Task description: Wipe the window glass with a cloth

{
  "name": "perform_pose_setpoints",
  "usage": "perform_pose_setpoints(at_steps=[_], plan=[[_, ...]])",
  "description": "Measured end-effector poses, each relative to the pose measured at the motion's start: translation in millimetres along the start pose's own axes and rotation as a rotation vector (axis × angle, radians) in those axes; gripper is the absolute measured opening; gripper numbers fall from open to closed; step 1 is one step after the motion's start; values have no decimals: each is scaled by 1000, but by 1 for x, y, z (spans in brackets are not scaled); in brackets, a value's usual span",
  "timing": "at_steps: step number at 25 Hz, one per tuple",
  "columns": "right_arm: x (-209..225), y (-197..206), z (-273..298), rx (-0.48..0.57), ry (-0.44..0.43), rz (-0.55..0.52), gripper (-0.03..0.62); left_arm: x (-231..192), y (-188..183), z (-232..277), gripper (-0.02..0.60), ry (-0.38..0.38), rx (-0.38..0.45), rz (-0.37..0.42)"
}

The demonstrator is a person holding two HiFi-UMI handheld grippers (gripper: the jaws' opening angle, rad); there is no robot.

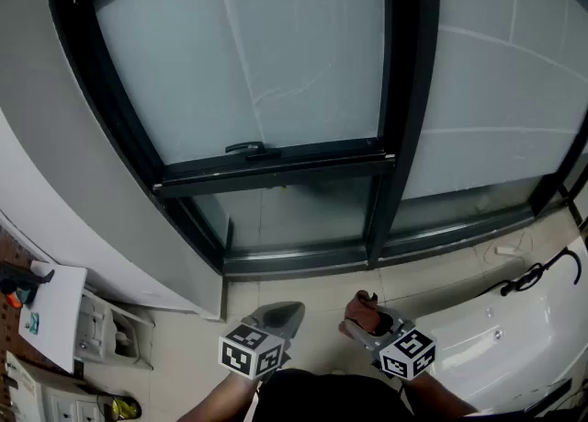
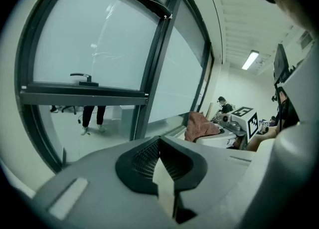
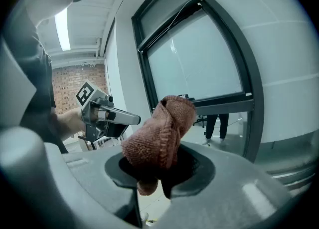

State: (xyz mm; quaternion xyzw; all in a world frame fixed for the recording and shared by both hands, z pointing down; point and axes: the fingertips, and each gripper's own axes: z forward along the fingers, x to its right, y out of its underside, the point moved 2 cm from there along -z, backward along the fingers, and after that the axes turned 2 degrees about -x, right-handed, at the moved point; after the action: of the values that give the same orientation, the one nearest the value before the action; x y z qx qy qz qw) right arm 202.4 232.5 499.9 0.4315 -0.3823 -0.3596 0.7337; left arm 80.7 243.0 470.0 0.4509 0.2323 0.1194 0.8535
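— Gripping anything, is that right one?

— Yes. The rust-brown woven cloth [image 3: 160,132] is bunched into a wad and pinched in the right gripper [image 3: 160,170]. The jaws are clenched on it, and most of the wad stands up past the tips.

— Where is it, compared with the window?

— Low down, over the pale tiled floor [image 1: 312,287], close in front of the person. It's well apart from the frosted window glass [image 1: 266,52].

— And the other hand?

— The left gripper [image 2: 162,173] hangs near the right one, at about the same height. Its jaws are closed together with nothing between them.

— What about the window itself?

— It has a black metal frame [image 1: 404,89] with a thick upright between two frosted panes. A small black handle [image 1: 246,147] sits on the bottom rail of the left pane, and there's a clear strip of glass below that rail. Off to the right, a looped black cable [image 1: 537,275] lies at the edge of a white moulded surface [image 1: 496,337].
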Motion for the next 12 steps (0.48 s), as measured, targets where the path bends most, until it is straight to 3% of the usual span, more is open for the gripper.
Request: perform_pose_setpoints(at_steps=[12], plan=[[41,-2,19,1,-33,-12,109,-17,-11,26,17,-74,9,5]])
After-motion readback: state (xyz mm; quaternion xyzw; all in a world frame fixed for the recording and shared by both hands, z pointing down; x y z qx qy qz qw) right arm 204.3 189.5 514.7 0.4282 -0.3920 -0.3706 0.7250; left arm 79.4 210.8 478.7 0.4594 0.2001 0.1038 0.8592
